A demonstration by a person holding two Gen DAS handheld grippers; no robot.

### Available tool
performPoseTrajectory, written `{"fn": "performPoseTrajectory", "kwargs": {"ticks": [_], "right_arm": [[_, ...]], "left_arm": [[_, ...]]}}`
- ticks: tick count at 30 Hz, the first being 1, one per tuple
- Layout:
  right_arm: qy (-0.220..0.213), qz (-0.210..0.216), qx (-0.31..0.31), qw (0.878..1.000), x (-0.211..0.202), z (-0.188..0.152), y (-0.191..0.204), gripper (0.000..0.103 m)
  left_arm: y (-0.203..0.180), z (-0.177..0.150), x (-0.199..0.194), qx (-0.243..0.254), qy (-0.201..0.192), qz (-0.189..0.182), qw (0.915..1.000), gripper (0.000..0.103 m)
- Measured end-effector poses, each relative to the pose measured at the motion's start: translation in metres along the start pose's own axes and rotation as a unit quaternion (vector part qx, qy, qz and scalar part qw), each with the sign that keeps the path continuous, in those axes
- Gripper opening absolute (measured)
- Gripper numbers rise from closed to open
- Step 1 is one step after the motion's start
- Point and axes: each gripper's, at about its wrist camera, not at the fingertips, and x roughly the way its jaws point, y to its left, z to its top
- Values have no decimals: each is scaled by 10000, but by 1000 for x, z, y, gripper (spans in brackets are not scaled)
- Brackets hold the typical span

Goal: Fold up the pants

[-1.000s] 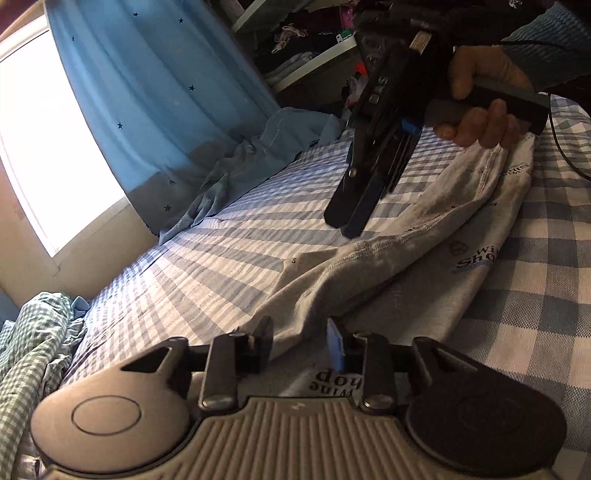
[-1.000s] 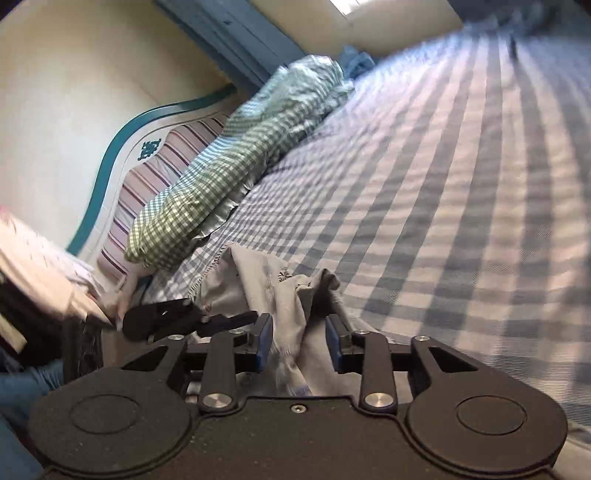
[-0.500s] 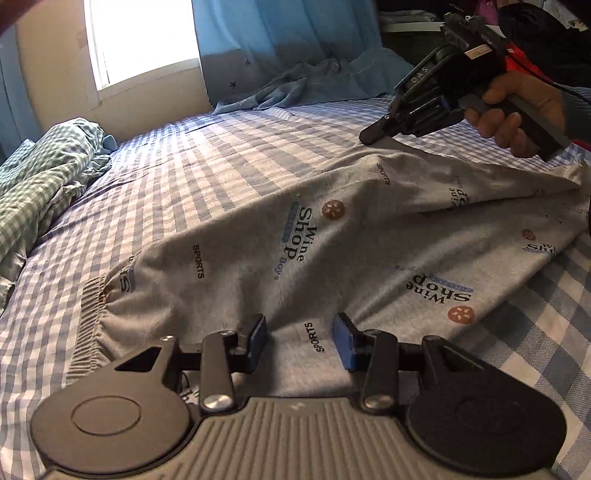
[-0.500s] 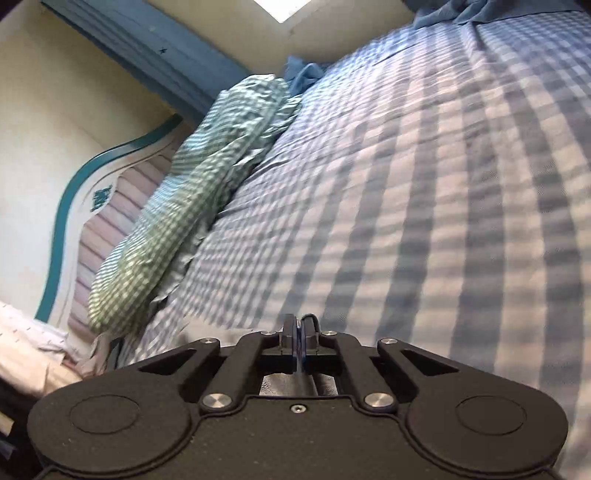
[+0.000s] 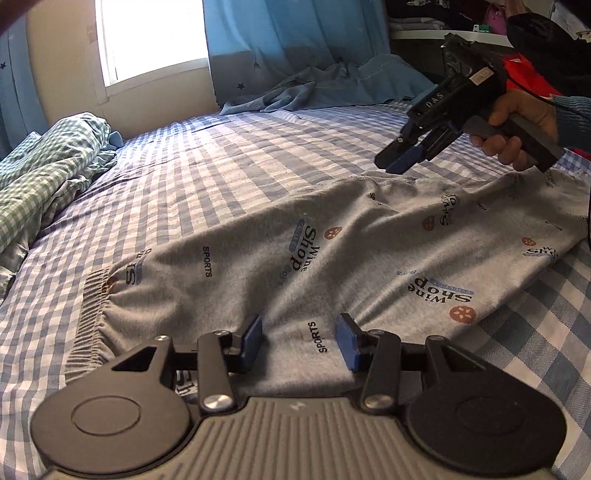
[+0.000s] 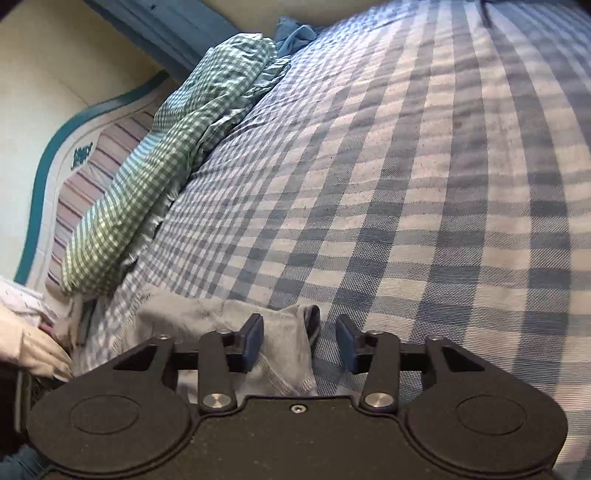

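Grey printed pants [image 5: 332, 258] lie spread on the blue checked bed sheet [image 5: 229, 166], their ribbed elastic band [image 5: 88, 317] at the left. My left gripper [image 5: 299, 343] hovers low over the near edge. Its jaws are opening, with fabric lying flat under the gap and neither pad pressing it. My right gripper [image 5: 399, 162], held by a hand [image 5: 517, 125], hangs just above the far right end of the pants. In the right wrist view the right gripper [image 6: 299, 343] is opening, and a rumpled grey pants edge [image 6: 284, 332] rests loose beside its left pad.
A bunched green checked blanket [image 5: 44, 173] lies along the bed's left side, against the striped headboard [image 6: 77, 158]. A blue garment [image 5: 325, 88] sits at the far edge under the curtain [image 5: 295, 37] and window [image 5: 155, 37]. Cluttered shelves [image 5: 443, 26] stand at the back right.
The left view rolled level and the pants now lie flat and spread. The right gripper closed fully half a second ago, then parted, and the grey fabric lies loose below it.
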Motion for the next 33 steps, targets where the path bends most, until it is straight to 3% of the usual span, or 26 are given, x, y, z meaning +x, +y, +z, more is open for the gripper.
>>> {"fn": "performPoseTrajectory", "kwargs": {"ticks": [1,2,3,6,7,8,9,11,13,18,22,23,24,26,27,29,31,33], "right_arm": [[29,-78,-121,9999,0,-3,3,44],[58,-214,-231,9995,2,-6,6,19],[90,-448,-395,9982,6,-9,10,2],[-191,-1506,-1178,9814,17,-18,27,0],[-409,-1739,-1186,9767,14,-19,30,3],[-661,-1890,-1113,9734,8,-20,33,18],[-857,-1890,-1088,9722,0,-23,36,24],[-1175,-1777,-1102,9708,-21,-37,49,54],[-1396,-1675,-1338,9667,-37,-60,72,69],[-1567,-2028,-1599,9533,-58,-141,113,80],[-1897,-2340,-1143,9467,-76,-199,120,82],[-2036,-2350,-857,9466,-84,-213,117,83],[-2178,-2333,-558,9461,-90,-224,114,83],[-2392,-2301,-17,9433,-100,-243,107,84],[-2481,-2320,275,9402,-104,-253,103,84],[-2559,-2320,630,9363,-109,-264,97,84],[-2605,-2281,854,9343,-113,-272,96,84],[-2607,-2271,911,9339,-116,-277,98,84]], "left_arm": [[0,0,-1,-21,-9,43,10000,50],[-1,0,-4,-37,-23,98,9999,50],[-3,-1,-7,-75,-46,176,9998,50],[-4,-8,-27,-302,-148,377,9987,54],[-2,-12,-38,-421,-209,485,9977,57],[2,-15,-48,-560,-267,609,9962,65],[7,-19,-58,-736,-306,705,9943,71],[24,-26,-74,-1203,-297,802,9890,71],[46,-31,-79,-1782,-258,810,9803,71],[102,-39,-58,-3328,-56,294,9425,71],[122,-47,-40,-4244,29,271,9051,67],[122,-48,-41,-4410,20,435,8965,53],[121,-48,-41,-4506,81,673,8901,23],[117,-46,-39,-4693,163,850,8788,9],[113,-42,-40,-4711,141,934,8770,7],[99,-22,-45,-4271,56,1316,8946,6],[87,-4,-58,-3946,-140,1561,9054,5],[84,8,-73,-3918,-316,1617,9052,5]]}}
